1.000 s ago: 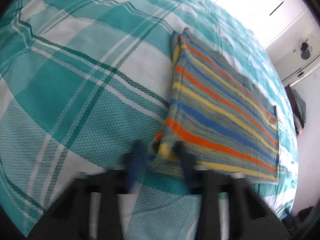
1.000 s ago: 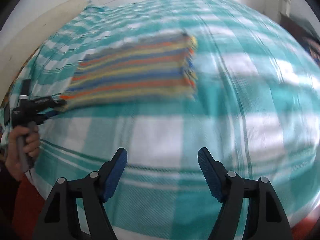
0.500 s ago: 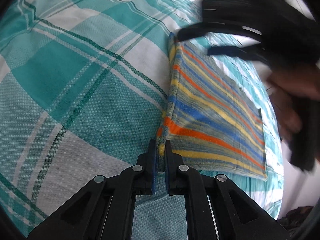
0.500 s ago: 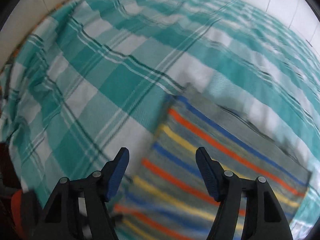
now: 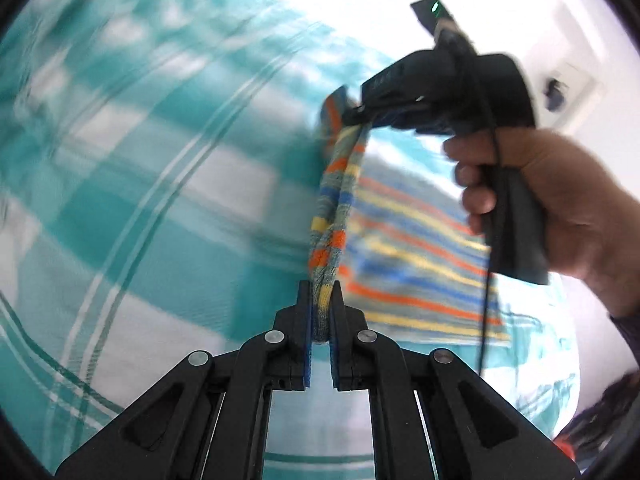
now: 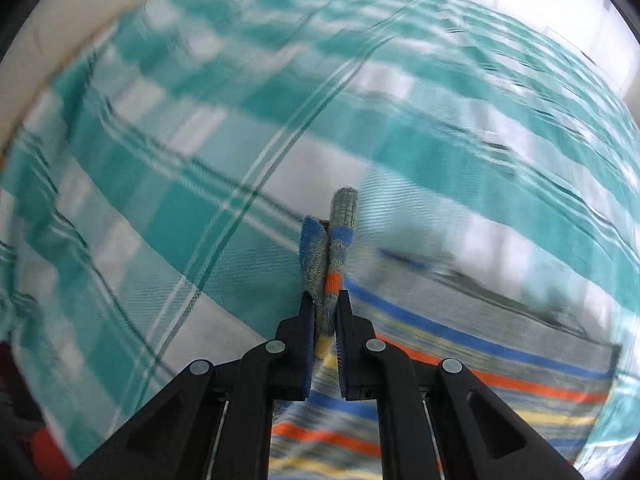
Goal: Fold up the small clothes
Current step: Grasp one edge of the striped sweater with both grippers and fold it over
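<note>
A small striped cloth (image 5: 416, 256), grey with orange, blue and yellow bands, lies partly on the bed. My left gripper (image 5: 320, 300) is shut on one corner of its left edge. My right gripper (image 6: 325, 312) is shut on the other corner of that edge, and it shows in the left wrist view (image 5: 360, 114), held by a hand. The edge hangs bunched and lifted between the two grippers. The rest of the cloth (image 6: 480, 360) still rests on the bed to the right.
The bed is covered with a teal and white checked sheet (image 5: 140, 200), which also shows in the right wrist view (image 6: 180, 200). A white wall or headboard (image 6: 60, 20) runs along the far left. White cupboards (image 5: 560, 60) stand behind.
My right gripper came over the cloth's far corner and shut on it. Both grippers have lifted the left edge off the bed. The left gripper shut on its corner a moment earlier.
</note>
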Demonstrator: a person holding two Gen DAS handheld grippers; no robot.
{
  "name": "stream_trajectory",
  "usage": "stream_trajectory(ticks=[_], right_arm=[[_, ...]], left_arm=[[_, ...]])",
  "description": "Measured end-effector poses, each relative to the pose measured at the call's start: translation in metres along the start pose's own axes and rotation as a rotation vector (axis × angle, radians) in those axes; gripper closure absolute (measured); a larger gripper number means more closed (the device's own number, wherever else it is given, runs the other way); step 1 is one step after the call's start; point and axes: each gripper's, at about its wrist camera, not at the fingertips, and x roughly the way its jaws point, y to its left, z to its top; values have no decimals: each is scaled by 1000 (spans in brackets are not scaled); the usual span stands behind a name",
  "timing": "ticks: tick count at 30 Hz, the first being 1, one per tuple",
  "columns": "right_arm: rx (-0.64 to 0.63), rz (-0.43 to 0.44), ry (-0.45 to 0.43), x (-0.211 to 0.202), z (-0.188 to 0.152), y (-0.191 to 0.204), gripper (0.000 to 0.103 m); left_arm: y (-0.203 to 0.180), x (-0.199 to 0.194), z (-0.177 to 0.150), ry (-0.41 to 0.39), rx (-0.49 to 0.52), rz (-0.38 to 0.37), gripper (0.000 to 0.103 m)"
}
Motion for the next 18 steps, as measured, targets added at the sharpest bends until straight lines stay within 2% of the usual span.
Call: stream_trajectory(ticks=[5,9,14,18], right_arm=[[126,101,-109,-66,-21,-91,94],[194,98,-154,-97,-39,-166,94],[301,72,-177,-102,-87,-261,94],[366,49,-120,-72,-124,-310,94]], left_arm=[[-96,-4,0,-2,179,-102,98],[-159,27,-6,42,289,-147,98],[-216,89,-41,153,420,-146,98],[-233,129,-70,237,498,-91,98]])
